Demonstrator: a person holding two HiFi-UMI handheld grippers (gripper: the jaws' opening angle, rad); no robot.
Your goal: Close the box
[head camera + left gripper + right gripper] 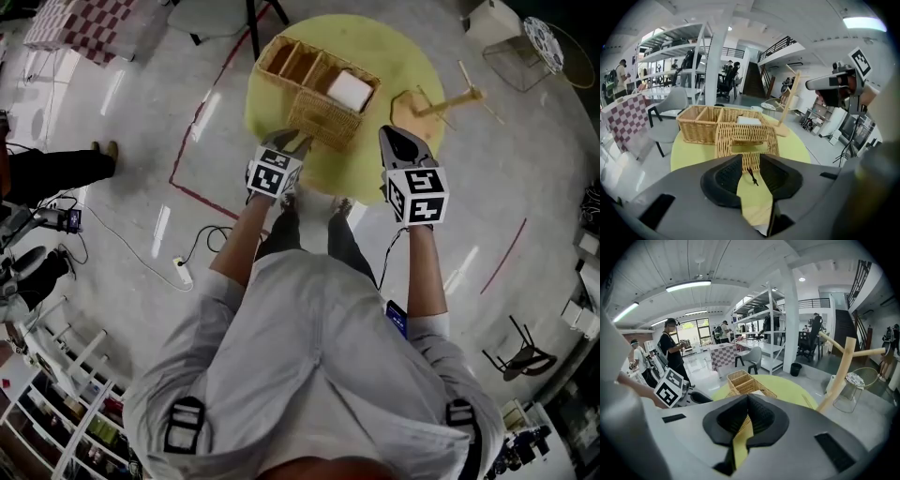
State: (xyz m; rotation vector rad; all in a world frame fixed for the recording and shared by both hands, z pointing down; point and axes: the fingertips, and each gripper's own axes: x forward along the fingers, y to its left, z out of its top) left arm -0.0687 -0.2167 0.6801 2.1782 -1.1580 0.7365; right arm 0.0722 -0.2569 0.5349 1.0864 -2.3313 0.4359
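A wicker box (pixel 305 66) with several compartments stands on the round yellow table (pixel 412 52). A white block (pixel 350 91) lies in its right compartment. The wicker lid (pixel 323 122) is folded out from the box's near side, towards me. My left gripper (pixel 295 142) is open at the lid's near left edge. In the left gripper view the lid (pixel 746 139) shows just beyond the parted jaws of the left gripper (pixel 751 173), with a small black cord between them. My right gripper (pixel 405 141) is shut and empty, right of the lid, above the table's edge.
A wooden branch stand (pixel 445 101) sits on the table's right side, close to the right gripper. A grey chair (pixel 670 110) stands behind the table. People (pixel 672 350) and shelving (pixel 771 324) are further off. A cable and power strip (pixel 183 272) lie on the floor at left.
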